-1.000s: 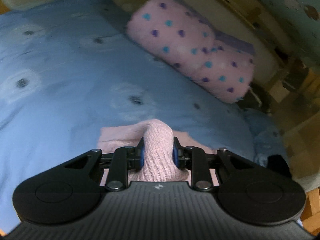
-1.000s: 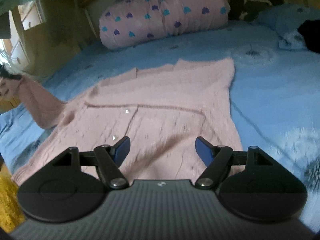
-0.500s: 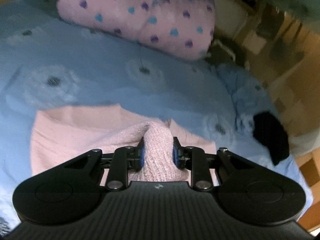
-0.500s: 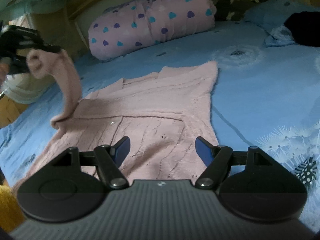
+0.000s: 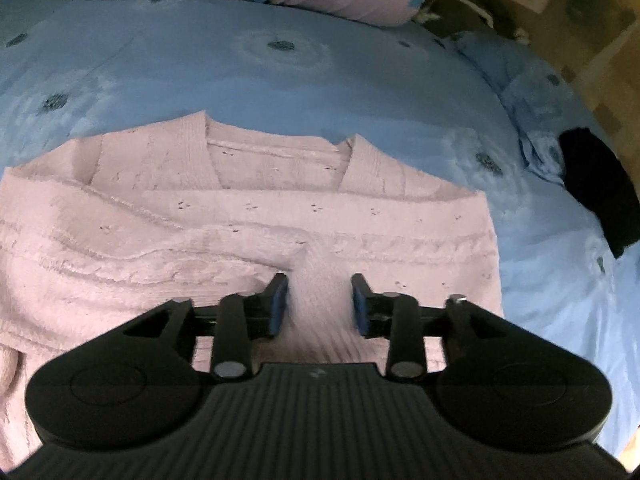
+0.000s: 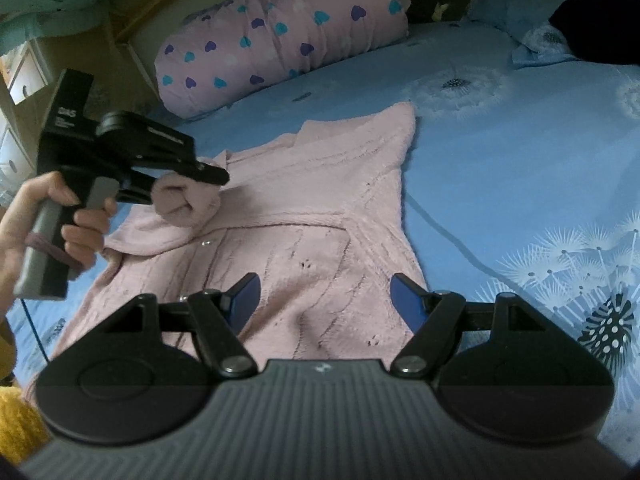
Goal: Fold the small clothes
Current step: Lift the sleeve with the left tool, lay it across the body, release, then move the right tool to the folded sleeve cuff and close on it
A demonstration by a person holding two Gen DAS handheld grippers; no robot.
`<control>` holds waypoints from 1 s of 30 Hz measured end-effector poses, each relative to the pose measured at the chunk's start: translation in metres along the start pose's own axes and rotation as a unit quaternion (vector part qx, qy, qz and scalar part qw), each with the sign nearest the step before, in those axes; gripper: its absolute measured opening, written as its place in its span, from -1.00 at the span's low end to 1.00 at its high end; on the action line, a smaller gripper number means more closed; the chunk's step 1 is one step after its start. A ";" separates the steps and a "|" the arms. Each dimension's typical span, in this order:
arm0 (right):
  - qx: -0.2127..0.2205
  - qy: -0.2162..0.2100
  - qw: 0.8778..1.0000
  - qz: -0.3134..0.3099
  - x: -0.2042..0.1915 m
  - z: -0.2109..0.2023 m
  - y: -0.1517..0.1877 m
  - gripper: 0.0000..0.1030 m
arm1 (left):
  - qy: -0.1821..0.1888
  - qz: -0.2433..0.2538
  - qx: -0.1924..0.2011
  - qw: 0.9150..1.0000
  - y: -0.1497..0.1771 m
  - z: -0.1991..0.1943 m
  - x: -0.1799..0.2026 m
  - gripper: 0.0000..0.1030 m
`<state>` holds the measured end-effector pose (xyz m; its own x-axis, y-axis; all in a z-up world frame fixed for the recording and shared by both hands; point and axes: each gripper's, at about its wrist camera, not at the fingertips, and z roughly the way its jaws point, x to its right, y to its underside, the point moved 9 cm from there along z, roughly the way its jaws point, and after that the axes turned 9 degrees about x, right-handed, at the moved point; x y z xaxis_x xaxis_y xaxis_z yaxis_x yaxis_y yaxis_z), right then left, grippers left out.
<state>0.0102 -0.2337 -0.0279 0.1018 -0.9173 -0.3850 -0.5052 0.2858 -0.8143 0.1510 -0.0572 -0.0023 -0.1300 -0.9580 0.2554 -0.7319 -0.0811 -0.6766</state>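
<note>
Holding the sleeve end [image 6: 186, 200], the left gripper [image 5: 319, 304] pinches a bunched roll of pink knit between its blue pads; in the right wrist view it sits at 9 o'clock, sleeve draped back over the sweater's chest. Hand [image 6: 48, 224] wraps the gripper's handle, purple hair tie on the wrist.

Pink sweater [image 6: 320, 216] lies flat on the blue bedsheet [image 6: 520, 168], front up, neckline toward 12 o'clock in the left wrist view, buttons visible down the placket. Hem end runs under the right gripper [image 6: 324, 300], whose jaws are spread wide with nothing between them, hovering over the lower body of the sweater; contact with the fabric can't be judged.

Pink heart-print pillow [image 6: 288, 40] sits at 12 o'clock beyond the sweater, well apart. Black cloth item [image 5: 600, 192] lies at 3 o'clock on the sheet. Yellow fabric [image 6: 16, 428] shows at 8 o'clock, at the frame edge.
</note>
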 end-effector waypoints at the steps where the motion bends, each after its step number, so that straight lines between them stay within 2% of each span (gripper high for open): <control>1: -0.001 0.001 1.000 -0.002 0.000 0.000 0.001 0.44 | 0.002 0.004 0.000 1.000 -0.001 -0.001 0.002 0.03; 2: -0.002 0.002 1.000 -0.004 0.000 0.000 0.001 0.44 | 0.004 0.007 0.001 1.000 -0.001 -0.005 0.005 0.15; 5: -0.003 0.003 1.000 -0.009 -0.001 0.001 0.001 0.44 | 0.008 0.017 0.015 1.000 -0.006 -0.020 0.011 0.35; 8: -0.004 0.004 1.000 -0.010 -0.001 0.002 0.002 0.44 | -0.006 0.032 0.026 0.999 -0.009 -0.036 0.010 0.45; 13: -0.003 0.004 1.000 -0.008 -0.001 0.001 0.002 0.43 | -0.050 0.044 0.036 0.997 -0.001 -0.064 -0.014 0.49; 22: 0.003 0.008 0.999 -0.039 -0.011 0.000 0.002 0.43 | -0.137 0.037 0.061 0.988 0.026 -0.108 -0.093 0.50; 26: 0.000 -0.007 0.999 -0.054 -0.028 0.006 -0.004 0.43 | -0.157 0.042 0.075 0.984 0.034 -0.115 -0.120 0.53; 30: -0.016 -0.001 0.997 -0.071 -0.046 0.023 -0.010 0.43 | -0.162 0.051 0.079 0.982 0.042 -0.113 -0.138 0.58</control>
<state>0.0304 -0.1879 -0.0125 0.1759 -0.9475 -0.2672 -0.5121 0.1437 -0.8468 0.0624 0.1022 0.0119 0.0405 -0.9986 -0.0349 -0.6103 0.0030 -0.7922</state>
